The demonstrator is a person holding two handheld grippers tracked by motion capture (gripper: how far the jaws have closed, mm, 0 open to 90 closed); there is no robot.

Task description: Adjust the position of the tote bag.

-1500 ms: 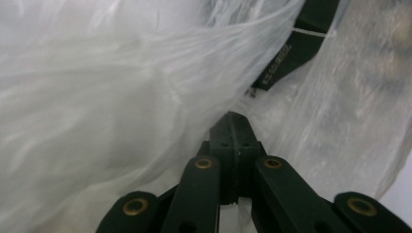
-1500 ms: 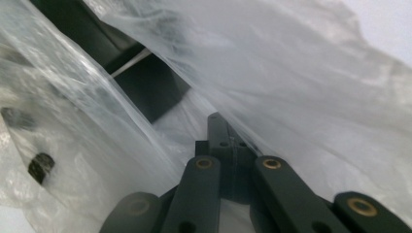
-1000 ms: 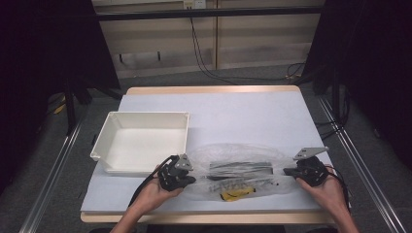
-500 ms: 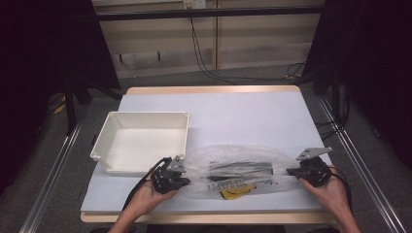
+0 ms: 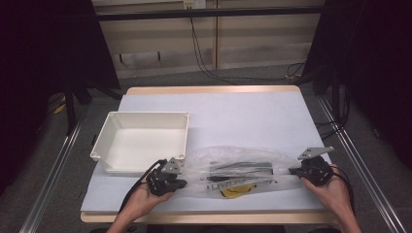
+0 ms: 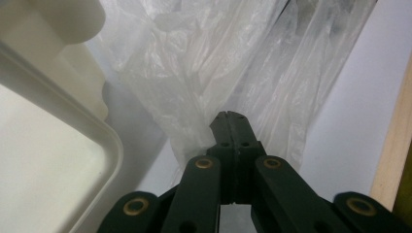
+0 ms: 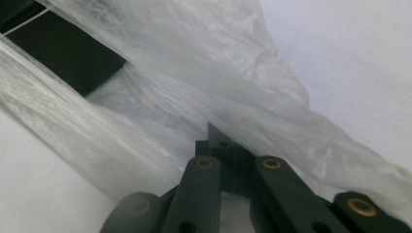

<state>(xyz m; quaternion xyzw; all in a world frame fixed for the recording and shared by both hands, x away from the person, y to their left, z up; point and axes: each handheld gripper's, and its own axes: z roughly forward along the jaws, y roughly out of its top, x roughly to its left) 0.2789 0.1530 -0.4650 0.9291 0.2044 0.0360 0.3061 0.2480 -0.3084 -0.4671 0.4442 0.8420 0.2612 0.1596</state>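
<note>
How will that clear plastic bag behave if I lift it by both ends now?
The plastic bag looks thin and crinkled, so it will probably sag between the left gripper and right gripper. Its dark contents may slide toward the middle.

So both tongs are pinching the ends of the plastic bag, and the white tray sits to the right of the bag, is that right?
Not quite. Both tongs, left and right, do pinch the bag, but the high view shows the tray to the bag's left, beside the left tongs.
</note>
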